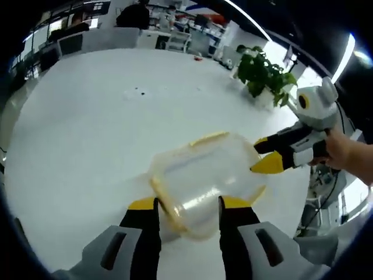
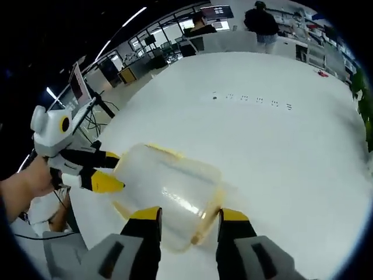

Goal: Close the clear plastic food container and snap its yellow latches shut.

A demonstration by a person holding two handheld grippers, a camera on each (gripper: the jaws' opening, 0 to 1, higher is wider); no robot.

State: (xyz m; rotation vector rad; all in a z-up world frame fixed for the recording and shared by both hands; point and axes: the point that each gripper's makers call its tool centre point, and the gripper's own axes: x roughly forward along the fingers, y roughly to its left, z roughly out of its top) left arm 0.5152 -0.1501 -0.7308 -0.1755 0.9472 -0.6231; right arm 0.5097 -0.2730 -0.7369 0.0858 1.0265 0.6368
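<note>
While you hold both tools at the clear plastic food container, your left gripper sits nearest in the left gripper view, its jaws spread to either side of the container's near end, close against its walls, though you cannot tell from this angle whether they actually press it. In the right gripper view your right gripper does the same from the opposite end, jaws apart and flanking the box without clearly pinching it. Just beyond the jaws, the container rests on the white table, and its lid already looks seated, with a yellow latch showing along the far edge and another yellow strip along the near rim; whether any latch is snapped down is too blurred to say. So you seem to be at the latching stage, steadying the box between the two tools. Your next move likely calls for keeping one end braced while a jaw tip presses a yellow latch down against the wall until it catches. Farther off, small dark marks dot the tabletop, a potted plant stands near the table's far edge, and desks and people fill the office behind.
</note>
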